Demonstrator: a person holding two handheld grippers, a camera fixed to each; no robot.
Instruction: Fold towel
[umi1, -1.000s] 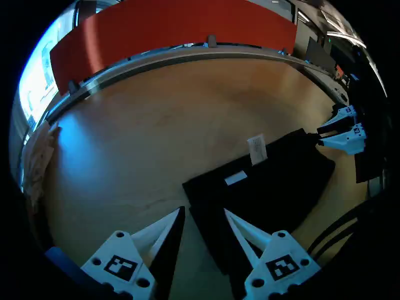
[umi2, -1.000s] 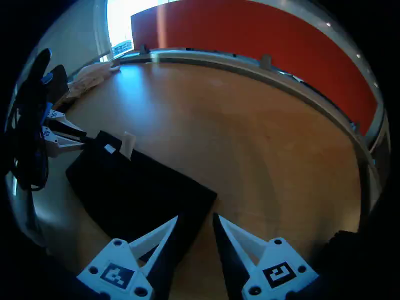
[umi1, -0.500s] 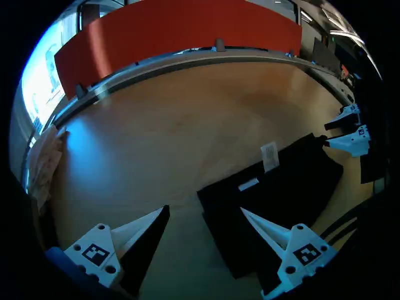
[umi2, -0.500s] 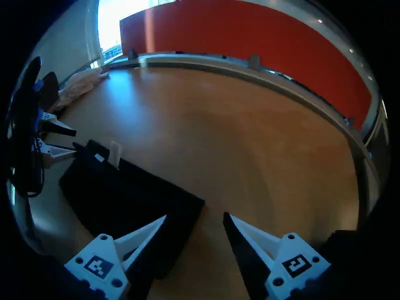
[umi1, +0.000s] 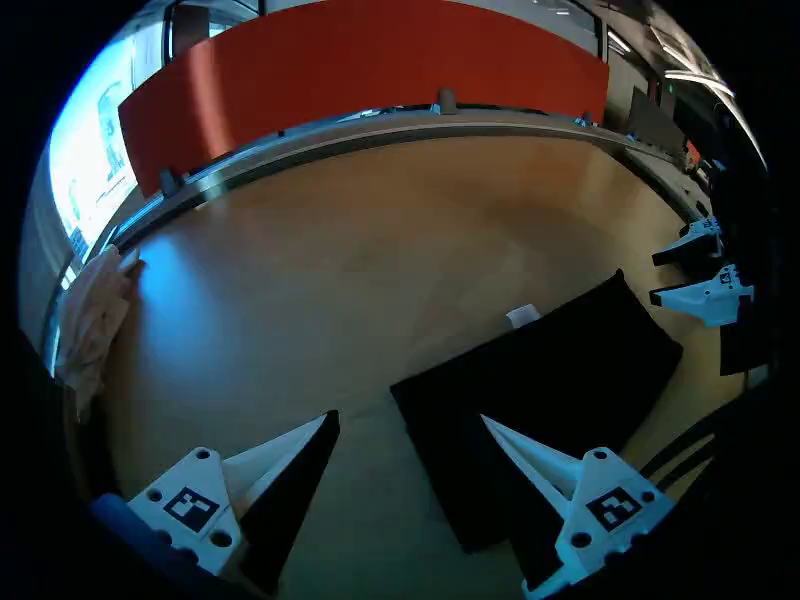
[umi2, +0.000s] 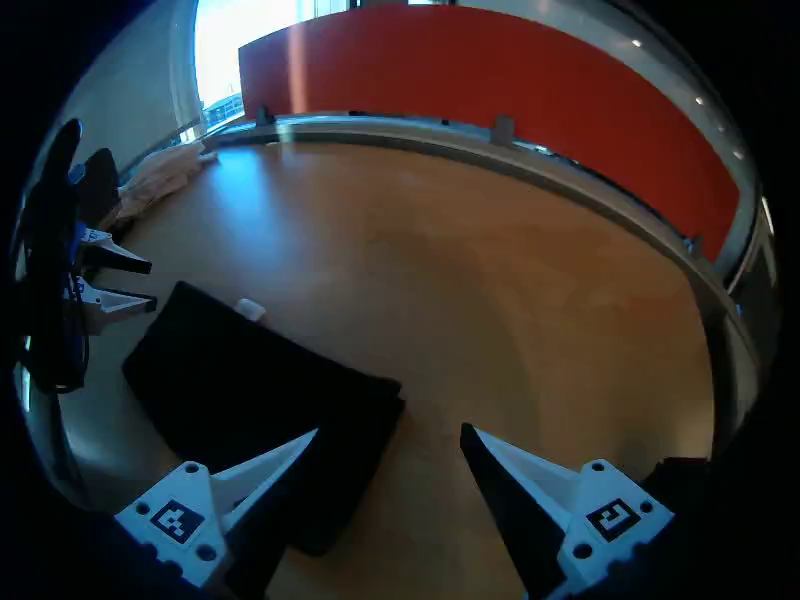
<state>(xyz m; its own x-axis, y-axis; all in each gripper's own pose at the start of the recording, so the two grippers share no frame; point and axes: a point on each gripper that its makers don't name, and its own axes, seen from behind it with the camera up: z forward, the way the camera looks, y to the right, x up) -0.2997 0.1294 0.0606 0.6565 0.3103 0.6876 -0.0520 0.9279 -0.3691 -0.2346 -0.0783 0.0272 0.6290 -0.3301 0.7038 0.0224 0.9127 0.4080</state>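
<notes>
Wood table (umi1: 350, 250) w/ folded black towel (umi1: 570, 380) flat on it, beige cloth (umi1: 90, 320) at edge

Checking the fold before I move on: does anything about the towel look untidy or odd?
Only a small thing: a white tag pokes out past the far edge of the black towel, which otherwise lies flat.

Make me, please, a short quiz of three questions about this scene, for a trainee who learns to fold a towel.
1. True or false: the left gripper is shut on the towel.
2. Choose: the towel is A red, B black, C white.
3. Fill in: at the towel's far edge a small white ___ peeks out.
Key: 1 false, it is open; 2 B; 3 tag.
</notes>
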